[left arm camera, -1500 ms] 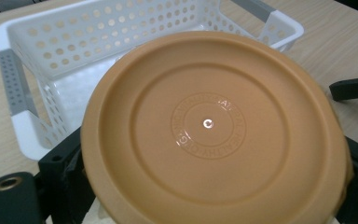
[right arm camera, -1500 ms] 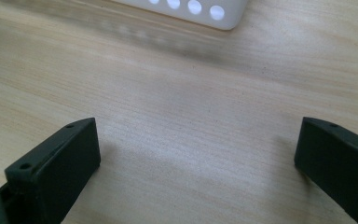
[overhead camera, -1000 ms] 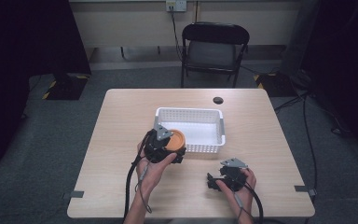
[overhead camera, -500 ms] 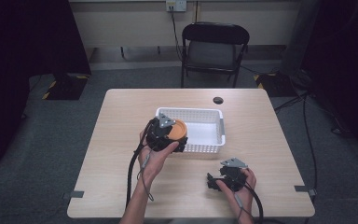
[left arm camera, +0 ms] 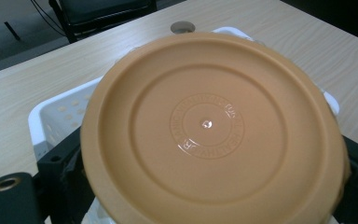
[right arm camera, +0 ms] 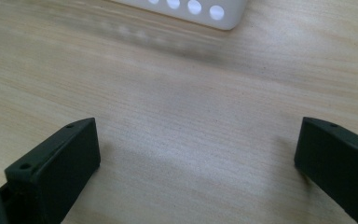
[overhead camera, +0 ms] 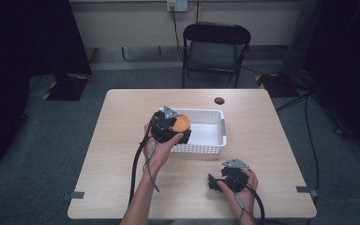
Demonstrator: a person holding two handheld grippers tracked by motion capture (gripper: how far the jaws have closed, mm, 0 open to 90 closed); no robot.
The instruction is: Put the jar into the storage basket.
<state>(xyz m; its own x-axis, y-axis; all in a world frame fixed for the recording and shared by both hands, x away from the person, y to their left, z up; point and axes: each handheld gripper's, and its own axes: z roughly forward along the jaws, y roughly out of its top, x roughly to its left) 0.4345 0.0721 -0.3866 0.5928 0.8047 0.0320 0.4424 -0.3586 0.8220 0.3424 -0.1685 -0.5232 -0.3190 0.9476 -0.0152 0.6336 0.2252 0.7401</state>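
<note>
An orange round plastic lid [left arm camera: 209,128] with raised ring lettering is clamped between the jaws of my left gripper [overhead camera: 174,127]. In the high view the lid [overhead camera: 182,123] hangs over the left end of a white perforated basket [overhead camera: 213,138] in the middle of the table. My right gripper [overhead camera: 215,182] rests low near the table's front right, jaws spread wide over bare wood. In the right gripper view its fingers [right arm camera: 58,168] stand far apart with nothing between them, and a corner of the basket [right arm camera: 200,11] shows at the top.
A small dark round disc [overhead camera: 219,100] lies on the wooden table [overhead camera: 122,140] behind the basket. A black folding chair [overhead camera: 215,49] stands beyond the far edge. Cables trail from both grippers toward the front edge.
My left gripper has carried the orange lid up and away from me, from in front of the basket to over its left end. The right gripper has stayed in place.
</note>
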